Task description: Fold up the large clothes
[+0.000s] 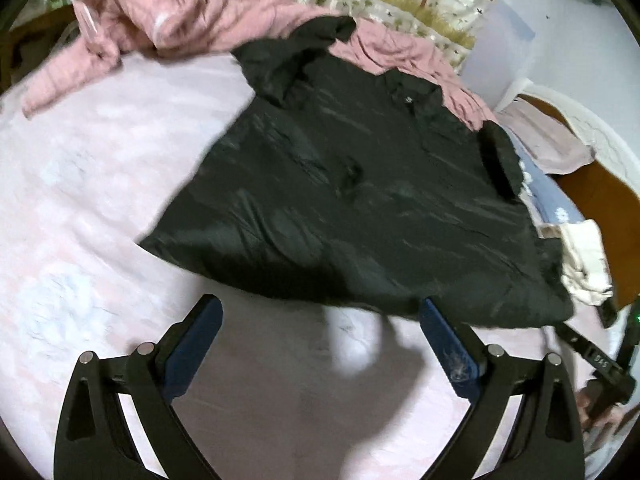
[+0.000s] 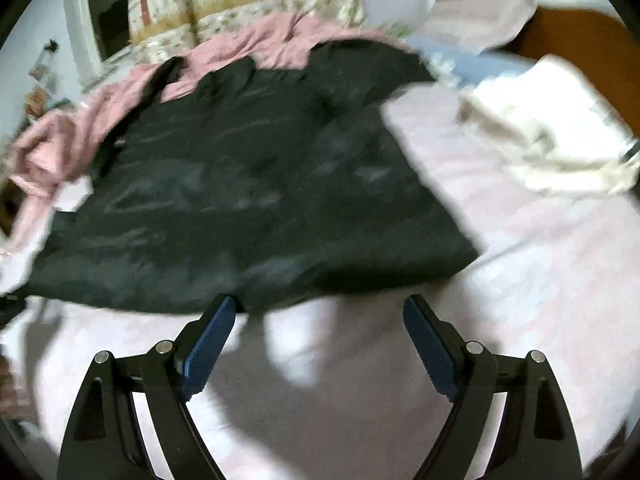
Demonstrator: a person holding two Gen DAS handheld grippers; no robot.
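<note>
A large black jacket (image 1: 352, 184) lies spread on a bed with a pale pink sheet (image 1: 100, 208). It also shows in the right wrist view (image 2: 248, 184). My left gripper (image 1: 320, 312) is open and empty, just short of the jacket's near hem. My right gripper (image 2: 320, 308) is open and empty, also just short of the near hem, with its left fingertip (image 2: 224, 312) at the hem's edge. The right gripper's body shows at the right edge of the left wrist view (image 1: 600, 364).
A crumpled pink garment (image 1: 160, 12) lies at the far side of the bed, partly under the jacket. A white garment (image 2: 540, 136) lies to the right. A blue patterned cloth (image 1: 548, 196) and an orange-brown floor (image 1: 608, 208) are beyond the bed's right edge.
</note>
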